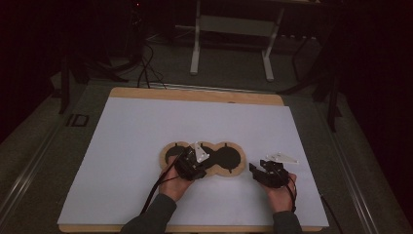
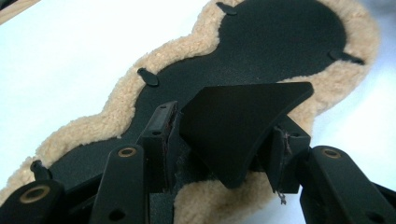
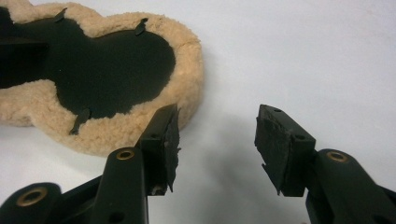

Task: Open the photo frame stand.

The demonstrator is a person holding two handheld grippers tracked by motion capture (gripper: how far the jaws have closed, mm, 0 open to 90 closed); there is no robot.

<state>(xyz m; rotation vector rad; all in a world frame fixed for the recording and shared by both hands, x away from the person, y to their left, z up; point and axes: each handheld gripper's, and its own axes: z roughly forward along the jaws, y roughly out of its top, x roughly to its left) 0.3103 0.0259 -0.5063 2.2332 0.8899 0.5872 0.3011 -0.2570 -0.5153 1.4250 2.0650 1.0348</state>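
Pinching a flat black flap point(image 2: 243, 128) between its pads, the left gripper point(image 2: 219, 149) holds that piece lifted at a slant over the pad beneath; its own view shows the flap as thin, matte and roughly wedge-shaped with rounded corners, each side edge caught against a jaw. From above, the left gripper point(image 1: 191, 165) merely sits over the middle of the pad, the flap too small to make out. The right gripper point(image 3: 217, 140) has its jaws spread with nothing between them, worn dark rubber pads facing across bare white surface; the high view places it point(image 1: 269, 171) just beside the pad's right end, apart from it. The fleece pad point(image 3: 140, 116) lies flat on the white sheet point(image 1: 146, 126), near the person's edge. Close up it is woolly, tan and curly round a scalloped rim, with a smooth black centre point(image 2: 261, 51) and small black tabs point(image 2: 148, 77) at the seams; the high view gives its three-lobed outline point(image 1: 234, 171).
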